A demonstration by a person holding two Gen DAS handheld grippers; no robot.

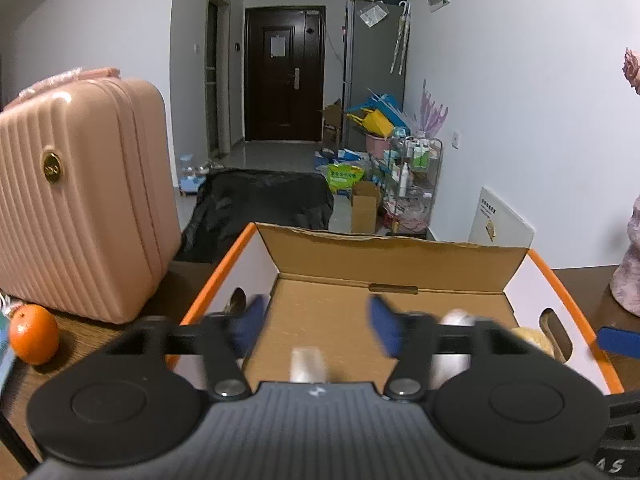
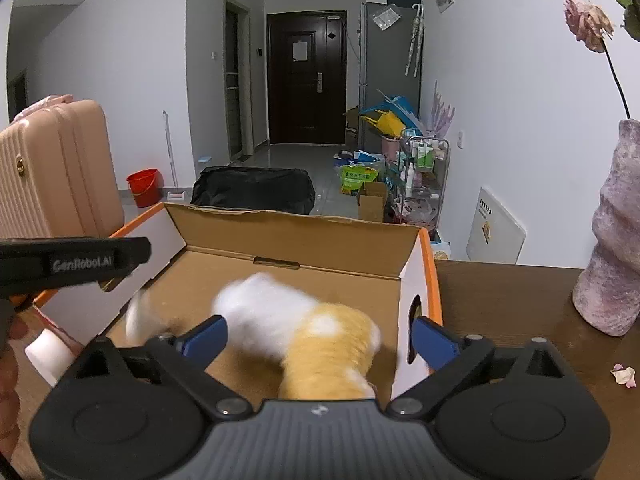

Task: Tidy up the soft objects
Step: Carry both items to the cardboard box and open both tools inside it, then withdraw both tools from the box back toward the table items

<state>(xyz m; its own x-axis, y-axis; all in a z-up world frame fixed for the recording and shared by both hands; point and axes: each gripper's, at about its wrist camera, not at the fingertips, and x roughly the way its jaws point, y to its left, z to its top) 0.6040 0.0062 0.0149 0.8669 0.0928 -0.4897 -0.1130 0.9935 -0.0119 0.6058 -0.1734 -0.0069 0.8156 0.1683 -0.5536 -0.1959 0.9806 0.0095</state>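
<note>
Suitcase (image 1: 80,208) sits far left on your table (image 2: 500,300), orange (image 1: 34,338) by its base. Box (image 1: 384,256) is next, flaps up, orange-edged. Your left gripper (image 1: 318,322) hangs over the box's left half, jaws apart, nothing pinched; a blurred pale piece (image 1: 308,364) shows below between them. Your right gripper (image 2: 320,334) is over the box's right half, jaws wide, pads clear of the plush (image 2: 304,328). That white-and-orange plush is motion-blurred inside the box, between your right fingers but not touching them; can't tell if it has landed. Vase (image 2: 608,240) with a wilted flower (image 2: 588,26) stands far right, petal (image 2: 624,375) near it.
</note>
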